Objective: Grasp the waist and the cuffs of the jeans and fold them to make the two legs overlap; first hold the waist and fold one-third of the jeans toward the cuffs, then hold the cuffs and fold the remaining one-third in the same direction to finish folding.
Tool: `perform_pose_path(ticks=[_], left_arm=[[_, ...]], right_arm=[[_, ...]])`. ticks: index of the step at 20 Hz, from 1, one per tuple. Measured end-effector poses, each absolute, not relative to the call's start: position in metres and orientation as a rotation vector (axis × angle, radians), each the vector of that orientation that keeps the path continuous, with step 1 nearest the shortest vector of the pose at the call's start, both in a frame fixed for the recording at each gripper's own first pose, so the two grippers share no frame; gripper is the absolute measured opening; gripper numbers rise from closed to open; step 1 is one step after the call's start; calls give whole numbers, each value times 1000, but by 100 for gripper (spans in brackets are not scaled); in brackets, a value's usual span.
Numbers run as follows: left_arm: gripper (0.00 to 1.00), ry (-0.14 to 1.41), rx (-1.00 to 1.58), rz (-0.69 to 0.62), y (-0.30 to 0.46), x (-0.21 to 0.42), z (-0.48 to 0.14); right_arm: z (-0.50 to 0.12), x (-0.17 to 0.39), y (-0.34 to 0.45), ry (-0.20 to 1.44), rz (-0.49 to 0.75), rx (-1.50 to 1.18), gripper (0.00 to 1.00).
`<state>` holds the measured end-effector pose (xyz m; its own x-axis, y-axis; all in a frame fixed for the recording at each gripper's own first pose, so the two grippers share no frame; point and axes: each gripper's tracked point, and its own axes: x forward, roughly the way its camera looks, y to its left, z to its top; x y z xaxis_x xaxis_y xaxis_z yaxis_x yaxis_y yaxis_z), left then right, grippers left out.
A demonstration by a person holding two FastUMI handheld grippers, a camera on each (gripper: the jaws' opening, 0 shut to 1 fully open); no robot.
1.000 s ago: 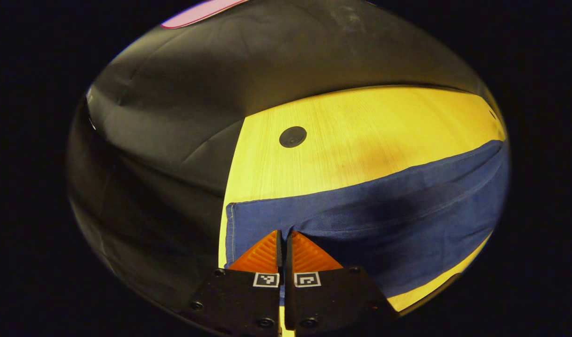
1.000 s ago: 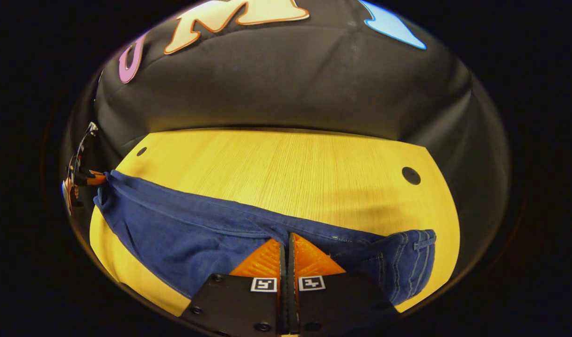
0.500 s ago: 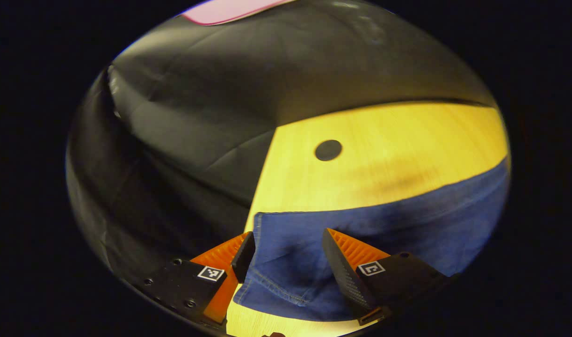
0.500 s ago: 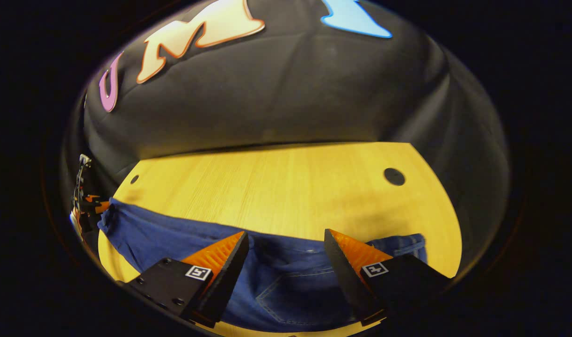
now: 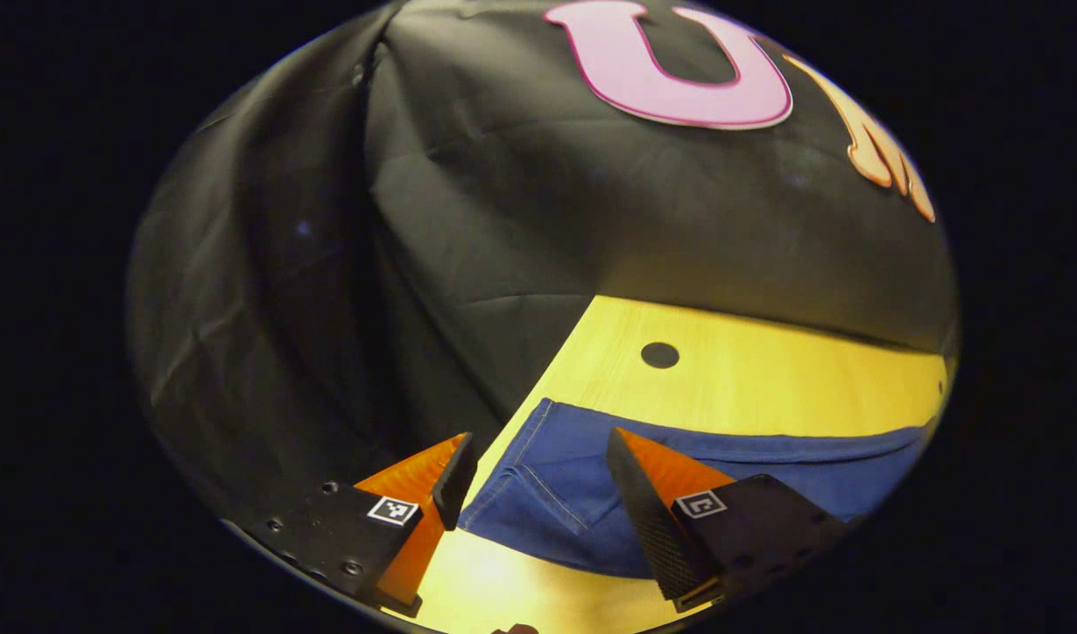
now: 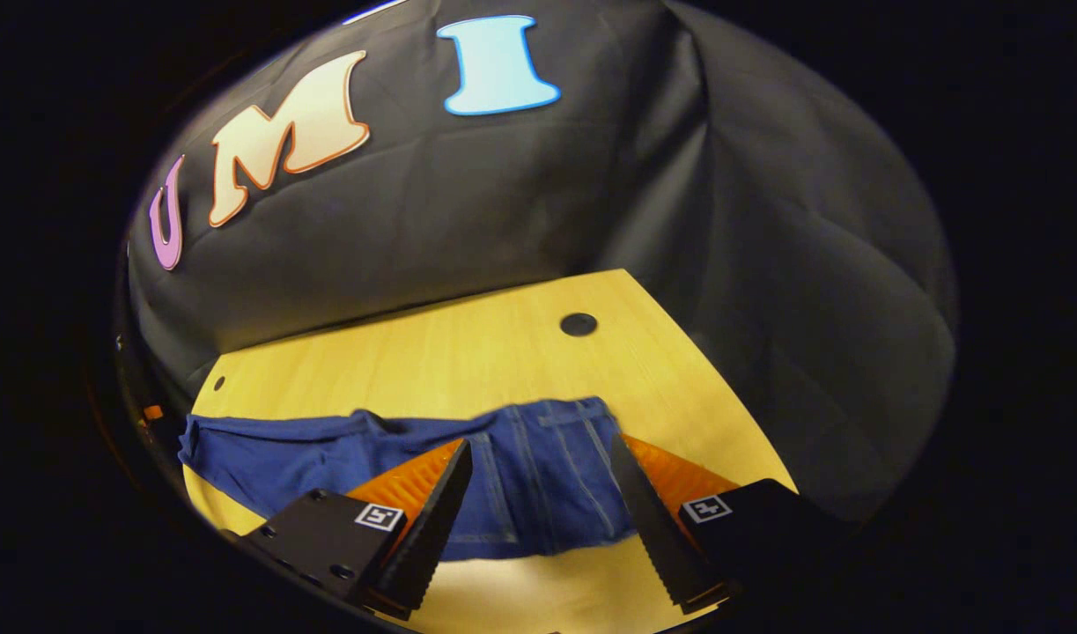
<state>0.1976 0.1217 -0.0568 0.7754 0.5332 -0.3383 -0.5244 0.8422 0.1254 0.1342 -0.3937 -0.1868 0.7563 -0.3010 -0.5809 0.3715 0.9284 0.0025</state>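
Observation:
Blue jeans (image 6: 344, 453) lie flat on the wooden table (image 6: 468, 361), legs stacked in one long strip. In the right gripper view the waist end with pocket seams (image 6: 547, 467) sits between my spread fingers; my right gripper (image 6: 541, 462) is open and above the cloth. In the left gripper view the cuff end (image 5: 547, 475) with its stitched hem lies by the table's left edge. My left gripper (image 5: 538, 458) is open above it, holding nothing. A bit of the left gripper (image 6: 153, 412) peeks in at the far left of the right gripper view.
Black cloth walls close in the table at the back and both sides. A round dark hole (image 5: 660, 355) marks the tabletop near the cuffs, another hole (image 6: 579, 324) near the waist. Bare wood (image 6: 432, 352) stretches behind the jeans to the back wall.
Both grippers were shut on the jeans a second ago, then opened and let go. Since then both have pulled back and tilted up; the jeans lie flat.

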Motion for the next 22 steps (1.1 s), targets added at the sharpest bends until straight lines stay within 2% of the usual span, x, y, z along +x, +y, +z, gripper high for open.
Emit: perform_pose_path(ticks=[1, 5, 6, 8, 12, 14, 17, 18, 19, 22], left_arm=[[90, 358, 16, 565, 121, 197, -55], [90, 338, -4, 519, 117, 199, -53], [90, 339, -15, 496, 115, 199, -53], [90, 340, -17, 458, 111, 203, -51], [90, 338, 21, 410, 111, 205, -51], [90, 339, 41, 398, 110, 203, -49], [90, 340, 61, 384, 109, 205, -47], [90, 332, 64, 376, 108, 206, -46], [90, 328, 65, 370, 108, 207, -47], [90, 328, 70, 351, 107, 209, -47]], right_arm=[[-195, 127, -398, 630, -374, 140, 99], [-230, 109, -416, 678, -398, 183, 94], [-237, 104, -420, 693, -399, 184, 99], [-250, 103, -433, 710, -410, 195, 95], [-265, 107, -440, 729, -388, 274, 99], [-273, 109, -444, 741, -381, 269, 95], [-279, 112, -441, 748, -362, 257, 98], [-282, 111, -439, 753, -363, 257, 90], [-282, 111, -441, 739, -363, 243, 96], [-288, 115, -435, 740, -345, 256, 91]])
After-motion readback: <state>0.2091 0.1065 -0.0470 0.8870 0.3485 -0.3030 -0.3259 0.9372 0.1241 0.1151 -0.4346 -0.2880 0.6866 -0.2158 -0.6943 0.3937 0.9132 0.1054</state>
